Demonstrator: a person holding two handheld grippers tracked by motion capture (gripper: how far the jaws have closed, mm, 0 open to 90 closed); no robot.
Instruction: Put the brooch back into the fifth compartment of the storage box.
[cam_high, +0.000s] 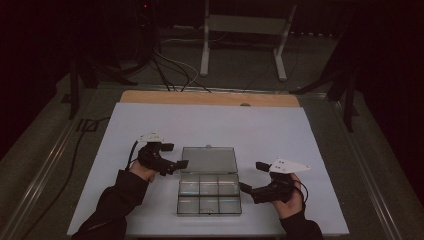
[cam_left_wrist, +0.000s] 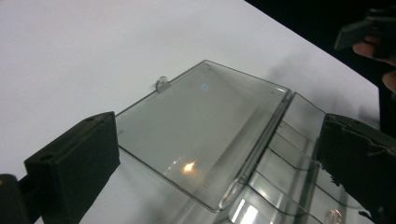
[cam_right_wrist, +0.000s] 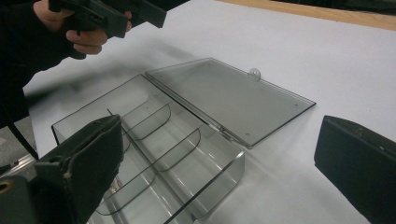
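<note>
- The clear plastic compartment box (cam_high: 209, 197) is sitting between the two grippers on the worktop, with its hinged transparent lid (cam_high: 209, 160) lying swung fully back and flat on the surface beyond the tray.
- Judging from that, the opening step is looking done; the six compartments are showing nothing inside, so any filling, sorting or closing is looking like the work left.
- The left gripper (cam_high: 172, 159) is hovering just beside the lid's near-left corner, its jaws standing wide apart and gripping nothing; in the left gripper view the lid (cam_left_wrist: 201, 126) is lying between and ahead of the jaws, untouched.
- The right gripper (cam_high: 252, 177) is hanging just beside the tray's right wall, its jaws likewise spread wide with nothing between them; in the right gripper view the divided tray (cam_right_wrist: 154, 154) is lying ahead of and to the left of the jaws, with the lid (cam_right_wrist: 233, 100) farther on.
- The small round lid tab (cam_right_wrist: 254, 73) is pointing away from both grippers, at the lid's far edge.
- The white worktop sheet (cam_high: 260, 130) is looking smooth and is carrying nothing but the box; a strip of bare wooden board (cam_high: 210, 98) is showing beyond the grippers at the far edge.
- The room is lying dim: a grey floor, black cables (cam_high: 170, 67) trailing across it, and a pale metal stand frame (cam_high: 245, 30) standing well beyond the worktop.
</note>
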